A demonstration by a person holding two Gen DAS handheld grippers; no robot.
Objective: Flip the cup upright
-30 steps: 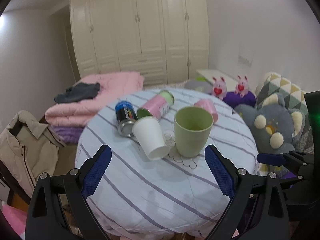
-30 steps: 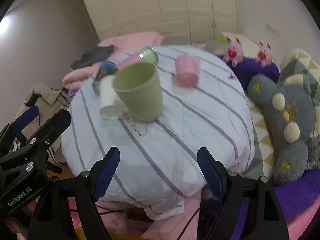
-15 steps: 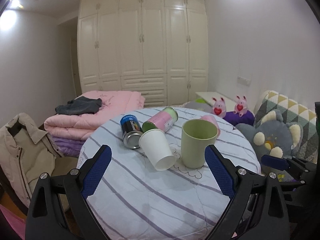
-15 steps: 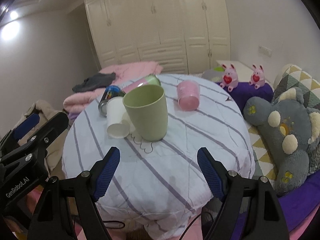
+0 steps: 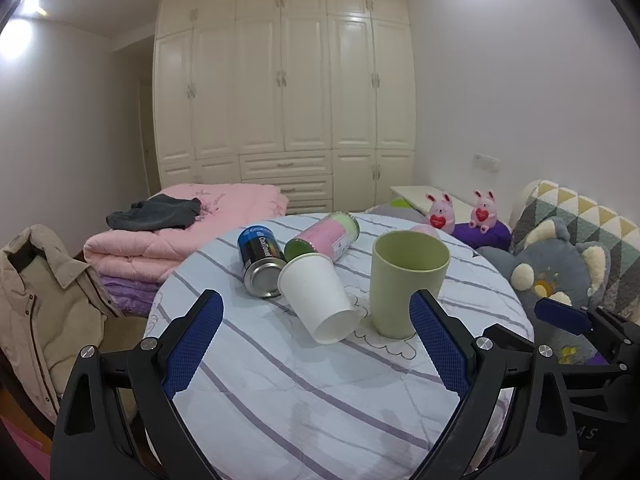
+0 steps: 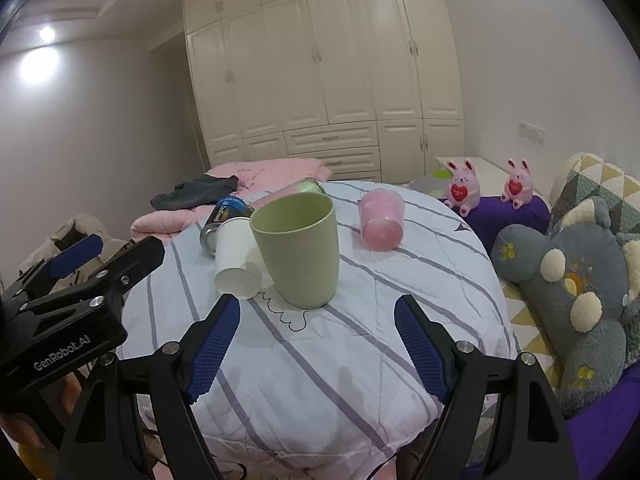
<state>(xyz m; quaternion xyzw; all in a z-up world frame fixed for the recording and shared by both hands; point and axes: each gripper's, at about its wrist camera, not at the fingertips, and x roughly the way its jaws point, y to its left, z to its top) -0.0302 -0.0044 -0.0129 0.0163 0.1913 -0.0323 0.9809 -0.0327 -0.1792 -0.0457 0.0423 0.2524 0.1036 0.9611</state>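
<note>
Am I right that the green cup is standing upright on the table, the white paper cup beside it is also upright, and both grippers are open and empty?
Not quite: the white paper cup lies on its side, as the left wrist view shows. The green cup does stand upright on the table, and the left gripper and right gripper are open and empty.

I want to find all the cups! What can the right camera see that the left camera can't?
Only the right view clearly shows the pink cup, lying on its side; the left view catches just a sliver of it behind the green cup. Only the left view clearly shows the pink can along its length. Both show the green cup standing upright, the white cup tipped over, the blue can, the striped table and two wide-open claws: the left claw and the right claw, both empty.
</note>
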